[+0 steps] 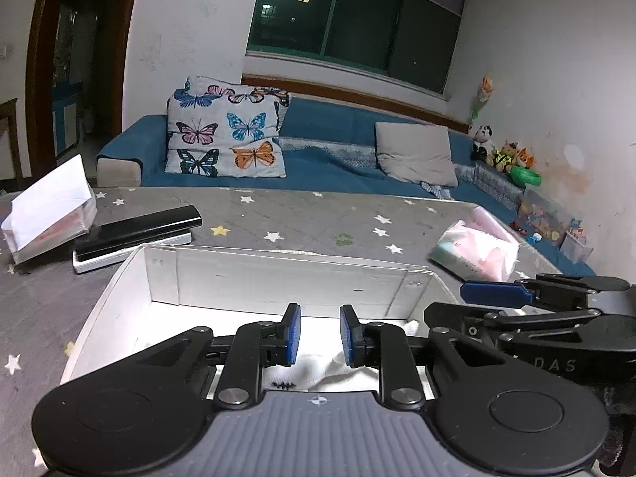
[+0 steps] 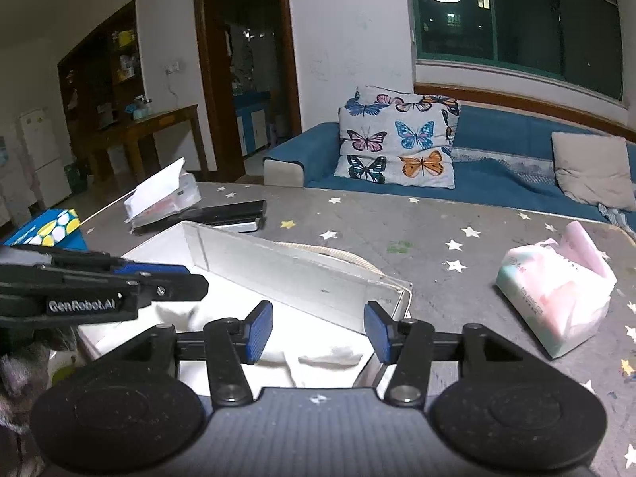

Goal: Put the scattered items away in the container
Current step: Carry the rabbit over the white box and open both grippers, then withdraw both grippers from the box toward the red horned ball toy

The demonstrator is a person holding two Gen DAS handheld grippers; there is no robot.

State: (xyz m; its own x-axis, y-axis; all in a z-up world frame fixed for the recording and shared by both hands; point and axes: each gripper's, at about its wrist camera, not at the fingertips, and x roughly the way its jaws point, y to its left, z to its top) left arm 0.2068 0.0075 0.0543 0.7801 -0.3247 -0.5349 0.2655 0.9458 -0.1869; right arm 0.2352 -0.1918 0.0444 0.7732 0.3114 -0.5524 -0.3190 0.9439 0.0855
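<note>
On the counter's (image 1: 298, 214) grey star-print cover, at the far left edge, an open tissue box (image 1: 47, 210) leans beside two stacked flat cases — black on white (image 1: 135, 238). Nearer, at the middle of the counter's front, sits the white container (image 1: 278, 278), open-topped, with white cloth (image 1: 342, 373) lying on its floor. The left claw (image 1: 320, 334) hovers over that cloth inside the container, its blue pads released and apart, nothing between them. Just to its right the right claw (image 2: 318, 330) hangs over the container's right-hand corner, also released — its jaws stand wider, one pad over the cloth, the other at the container's wall, gripping nothing. Toward the counter's right edge lies a soft pink-and-mint tissue pack (image 2: 556, 302), well apart from the container.
</note>
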